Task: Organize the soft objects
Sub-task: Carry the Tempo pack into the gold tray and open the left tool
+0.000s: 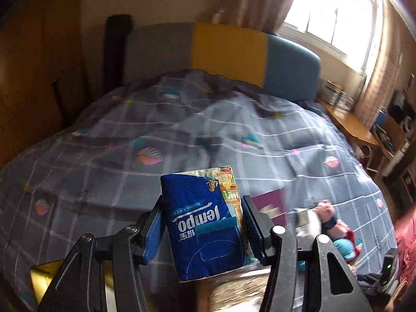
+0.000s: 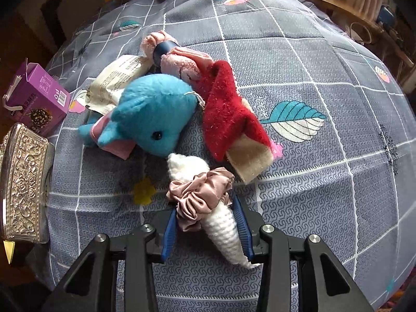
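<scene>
A bed (image 1: 197, 119) with a grey checked cover fills both views, its padded headboard (image 1: 228, 52) in grey, yellow and blue at the far end. Near the bed's foot edge lies a heap of soft things: a blue plush toy (image 2: 153, 114) touching a red-and-cream sock (image 2: 228, 114), with a pink plush toy (image 2: 176, 62) behind them and a crinkled white wrapper (image 2: 117, 78) just beside the blue one. At the bed's left edge stands an embossed silver box (image 2: 23, 182); what it holds cannot be told. Behind it lies a purple carton (image 2: 36, 98) with its top flap open, contents hidden. The left gripper (image 1: 202, 223) clamps a blue pack of tissues (image 1: 200, 228), held upright above the cover. The right gripper (image 2: 205, 223) is closed on a white knitted cone (image 2: 208, 208), which wears a dusty-pink satin scrunchie (image 2: 200, 195) around its middle, low over the foot edge.
</scene>
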Action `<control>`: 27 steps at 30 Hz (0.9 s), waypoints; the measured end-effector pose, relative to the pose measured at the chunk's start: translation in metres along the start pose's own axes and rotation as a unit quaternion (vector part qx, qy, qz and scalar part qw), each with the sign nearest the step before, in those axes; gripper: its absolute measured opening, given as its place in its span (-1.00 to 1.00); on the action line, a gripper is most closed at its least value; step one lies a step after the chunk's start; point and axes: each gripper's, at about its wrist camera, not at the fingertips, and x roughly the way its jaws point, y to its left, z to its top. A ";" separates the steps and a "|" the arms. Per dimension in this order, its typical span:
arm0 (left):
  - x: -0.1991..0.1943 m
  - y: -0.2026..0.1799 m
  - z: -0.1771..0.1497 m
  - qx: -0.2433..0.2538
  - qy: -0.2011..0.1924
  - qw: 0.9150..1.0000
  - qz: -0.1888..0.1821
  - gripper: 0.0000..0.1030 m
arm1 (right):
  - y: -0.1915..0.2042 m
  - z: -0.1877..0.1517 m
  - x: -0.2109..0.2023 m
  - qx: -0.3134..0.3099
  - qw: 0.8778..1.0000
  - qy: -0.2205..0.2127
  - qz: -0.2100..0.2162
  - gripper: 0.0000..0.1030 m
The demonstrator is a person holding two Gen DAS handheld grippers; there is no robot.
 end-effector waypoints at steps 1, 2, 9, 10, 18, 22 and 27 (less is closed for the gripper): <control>-0.003 0.018 -0.009 -0.011 0.002 1.000 0.006 0.09 | 0.001 0.000 0.000 -0.001 1.000 0.000 -0.001 -0.20; -0.007 0.035 -0.018 -0.021 0.005 1.000 0.009 0.09 | 0.001 0.000 0.001 -0.002 1.000 0.000 -0.002 -0.20; -0.018 0.124 -0.094 -0.098 0.039 0.994 0.021 0.10 | 0.011 -0.002 0.004 -0.024 0.999 -0.003 -0.024 -0.21; -0.017 0.130 -0.106 -0.107 0.045 0.993 0.018 0.10 | 0.013 -0.003 0.004 -0.029 0.999 -0.004 -0.028 -0.21; -0.002 0.124 -0.173 -0.124 0.097 0.987 -0.027 0.18 | 0.018 -0.007 0.004 -0.042 0.998 -0.006 -0.040 -0.22; -0.004 0.112 -0.187 -0.111 0.093 0.989 -0.014 0.51 | 0.018 -0.007 0.004 -0.046 0.998 -0.006 -0.044 -0.22; -0.018 0.104 -0.198 -0.104 0.072 0.992 0.019 0.56 | 0.021 -0.009 0.002 -0.051 0.998 -0.007 -0.047 -0.23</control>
